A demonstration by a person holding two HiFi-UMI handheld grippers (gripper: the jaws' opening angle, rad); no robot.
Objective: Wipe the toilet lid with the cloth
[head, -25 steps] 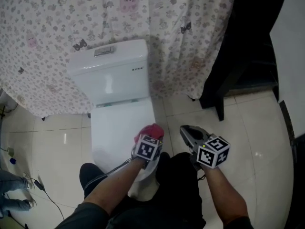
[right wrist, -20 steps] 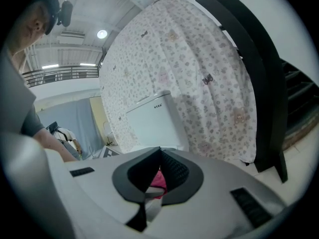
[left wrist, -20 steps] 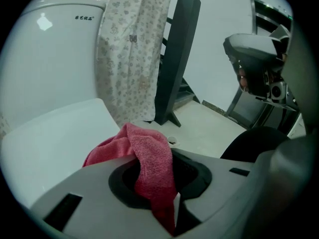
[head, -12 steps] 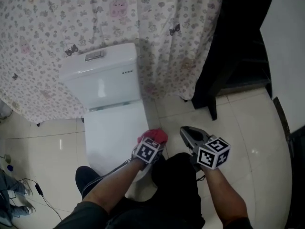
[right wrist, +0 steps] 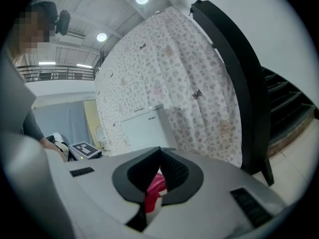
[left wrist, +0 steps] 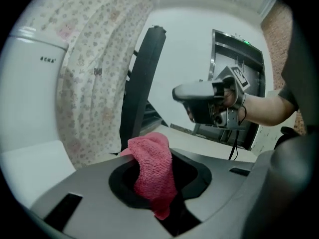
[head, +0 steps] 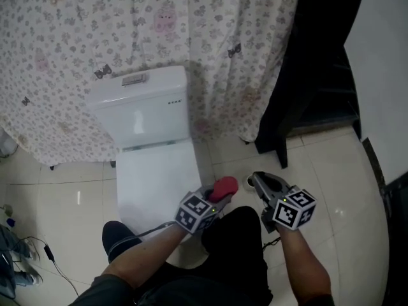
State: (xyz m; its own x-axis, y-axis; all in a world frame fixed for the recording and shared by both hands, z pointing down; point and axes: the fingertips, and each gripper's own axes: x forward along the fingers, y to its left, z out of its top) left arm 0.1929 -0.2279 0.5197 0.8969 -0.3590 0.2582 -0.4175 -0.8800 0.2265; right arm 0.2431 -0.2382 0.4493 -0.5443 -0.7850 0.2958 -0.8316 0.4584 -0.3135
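The white toilet has its lid (head: 153, 177) closed below the tank (head: 141, 104). My left gripper (head: 217, 194) hangs just off the lid's right front corner, shut on a red cloth (head: 224, 186). The left gripper view shows that cloth (left wrist: 151, 164) bunched between the jaws, draping down. My right gripper (head: 258, 181) hovers over the floor tiles to the right of the cloth, jaws together with nothing in them. The left gripper view shows the right gripper (left wrist: 188, 94) ahead. From the right gripper view, a bit of the cloth (right wrist: 155, 187) shows past the closed jaws, with the tank (right wrist: 144, 128) beyond.
A flowered curtain (head: 95, 30) hangs behind and beside the toilet. A black stair frame (head: 306, 75) stands at the right, its foot on the tiles near the toilet. Cables (head: 38, 250) lie on the floor at the left. The person's dark trouser legs fill the bottom middle.
My left gripper has come off the lid's front right part and moved right with the red cloth. The right gripper has barely shifted.
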